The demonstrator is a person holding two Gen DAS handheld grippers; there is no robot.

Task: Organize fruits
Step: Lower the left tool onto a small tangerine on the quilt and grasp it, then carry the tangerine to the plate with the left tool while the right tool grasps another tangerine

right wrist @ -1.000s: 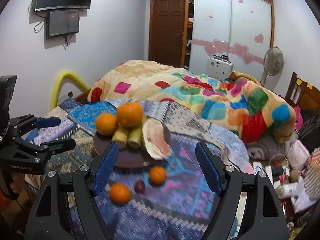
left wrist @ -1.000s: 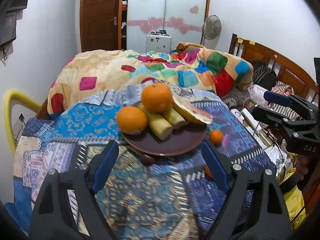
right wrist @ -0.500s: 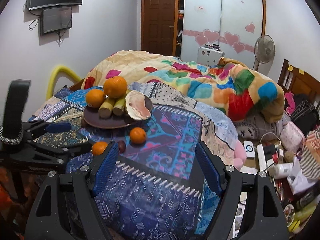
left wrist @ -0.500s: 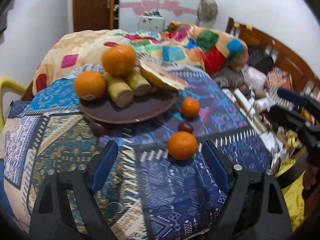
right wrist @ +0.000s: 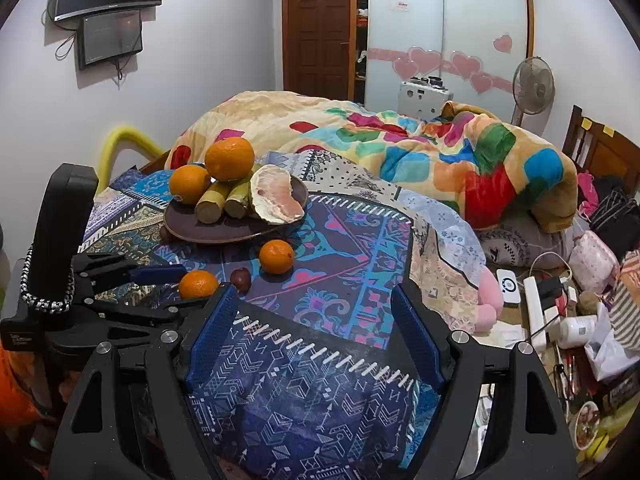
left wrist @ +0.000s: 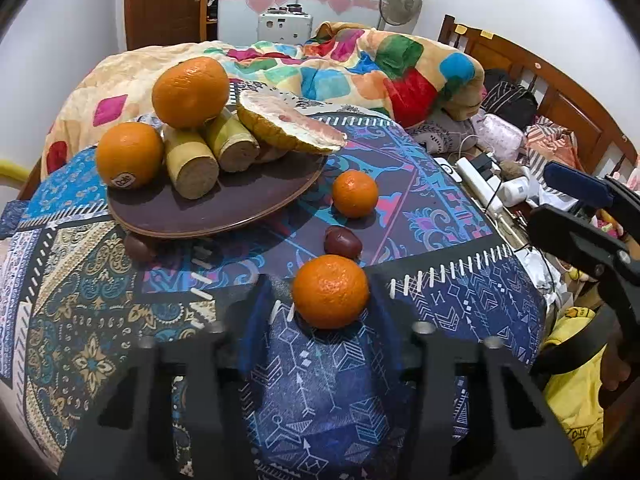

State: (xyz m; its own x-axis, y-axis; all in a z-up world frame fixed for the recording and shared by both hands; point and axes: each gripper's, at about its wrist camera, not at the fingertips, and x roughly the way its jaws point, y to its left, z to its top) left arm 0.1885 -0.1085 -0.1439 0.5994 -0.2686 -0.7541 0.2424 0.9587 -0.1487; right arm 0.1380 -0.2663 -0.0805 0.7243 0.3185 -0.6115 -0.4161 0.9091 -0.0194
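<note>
The left gripper (left wrist: 326, 308) was seen closing around the nearest tangerine (left wrist: 330, 291), which lay on the patterned cloth (left wrist: 80, 312) at about 5 o'clock from the plate (left wrist: 208, 208). The jaws were blurred with motion; the fruit sat between them, but firm contact of the pads could not be confirmed. The right gripper (right wrist: 316, 336) was held wide and empty over the cloth's near edge, well apart from any fruit.

A dark date (left wrist: 343, 242) lay just beyond the tangerine at 12 o'clock, nearly touching it, and a second tangerine (left wrist: 355, 193) lay farther on at 1 o'clock, beside the plate's rim. The plate was already crowded: two oranges (left wrist: 129, 155), two cane pieces (left wrist: 192, 162) and a pomelo wedge (left wrist: 288, 127), with one orange stacked on top.

For a sound grasp, the squeeze was judged best finished gently and across the fruit's widest part, since a round, soft-skinned tangerine is likely to roll or squirt forward into the date if pinched off-centre. The bedding beneath would probably give, so pressing down was best avoided. A straight lift before any travel toward the plate was advised, and the bare near part of the plate, at 6 o'clock, looked the safest landing spot, clear of the stacked orange.
</note>
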